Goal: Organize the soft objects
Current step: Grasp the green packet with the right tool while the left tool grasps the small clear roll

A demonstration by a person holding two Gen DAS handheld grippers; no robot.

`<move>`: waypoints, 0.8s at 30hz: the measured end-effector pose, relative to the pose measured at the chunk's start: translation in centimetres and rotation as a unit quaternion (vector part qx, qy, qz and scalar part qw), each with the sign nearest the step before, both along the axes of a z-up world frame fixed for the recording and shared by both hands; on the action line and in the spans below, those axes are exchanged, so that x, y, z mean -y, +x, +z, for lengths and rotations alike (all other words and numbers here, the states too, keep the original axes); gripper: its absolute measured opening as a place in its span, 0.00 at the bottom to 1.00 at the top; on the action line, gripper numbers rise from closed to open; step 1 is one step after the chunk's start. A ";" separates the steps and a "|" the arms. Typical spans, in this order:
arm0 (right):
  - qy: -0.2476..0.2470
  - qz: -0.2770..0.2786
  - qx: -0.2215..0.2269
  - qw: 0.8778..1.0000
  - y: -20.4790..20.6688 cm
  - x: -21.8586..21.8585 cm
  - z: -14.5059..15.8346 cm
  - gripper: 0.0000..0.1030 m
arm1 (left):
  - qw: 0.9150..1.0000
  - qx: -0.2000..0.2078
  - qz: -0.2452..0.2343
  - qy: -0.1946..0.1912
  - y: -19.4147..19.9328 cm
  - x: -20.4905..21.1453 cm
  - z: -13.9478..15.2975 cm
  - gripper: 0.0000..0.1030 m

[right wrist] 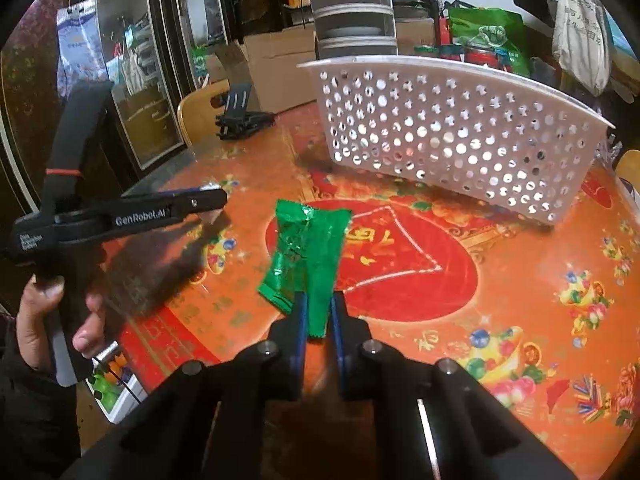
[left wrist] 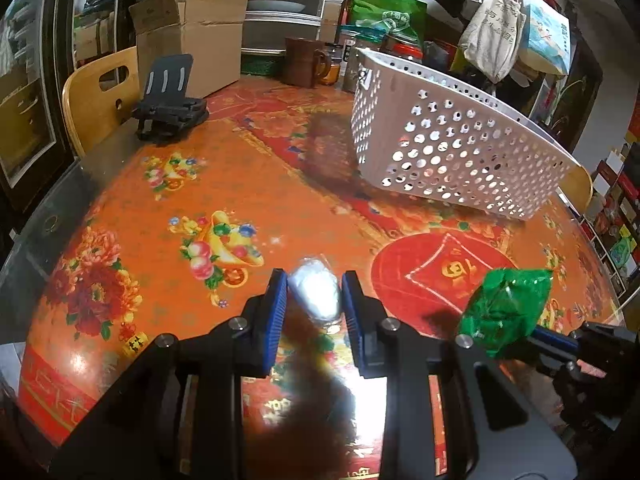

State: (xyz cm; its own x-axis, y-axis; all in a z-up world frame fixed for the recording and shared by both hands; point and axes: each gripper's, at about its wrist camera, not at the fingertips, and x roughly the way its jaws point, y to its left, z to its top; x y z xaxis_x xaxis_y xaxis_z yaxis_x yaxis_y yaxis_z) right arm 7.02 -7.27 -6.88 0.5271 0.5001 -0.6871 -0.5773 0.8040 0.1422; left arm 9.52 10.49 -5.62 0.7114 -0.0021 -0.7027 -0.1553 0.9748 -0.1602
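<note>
A: What sits furthest left?
B: A black folding stand (left wrist: pixel 170 98) with ribbed slots, on the glossy orange tabletop (left wrist: pixel 168 216), whose cover is printed with flowers and fruit.

A: And the left gripper (left wrist: pixel 315 294)?
B: Its ridged blue pads are narrowed onto a small crinkly clear-wrapped packet (left wrist: pixel 316 292), white and glaring, held at the tips.

A: Further right?
B: The right gripper (right wrist: pixel 319 316) pinches the flat sealed end of a shiny green foil packet (right wrist: pixel 306 256), jaws nearly together. The packet is creased and pillow-shaped, lying over the red circle in the print.

A: Behind them?
B: A white plastic basket (right wrist: pixel 440 128), curved and pierced with round holes, stands on the tabletop, well apart from both packets.
</note>
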 end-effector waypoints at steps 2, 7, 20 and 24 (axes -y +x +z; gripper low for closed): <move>0.004 -0.002 0.003 1.000 -0.1 0.5 0.4 0.09 | 1.000 0.001 -0.001 0.001 0.0 0.2 0.1 0.25; 0.019 -0.009 0.013 1.000 -0.2 1.7 1.5 0.08 | 1.000 0.006 -0.009 0.003 -0.1 0.7 0.5 0.25; 0.030 -0.044 0.051 0.997 -0.5 6.1 5.0 0.08 | 0.999 0.033 -0.039 0.009 -0.1 3.5 3.1 0.25; 0.028 -0.052 0.067 0.996 -0.2 7.3 6.7 0.08 | 0.998 0.040 -0.045 0.013 -0.2 4.1 4.2 0.25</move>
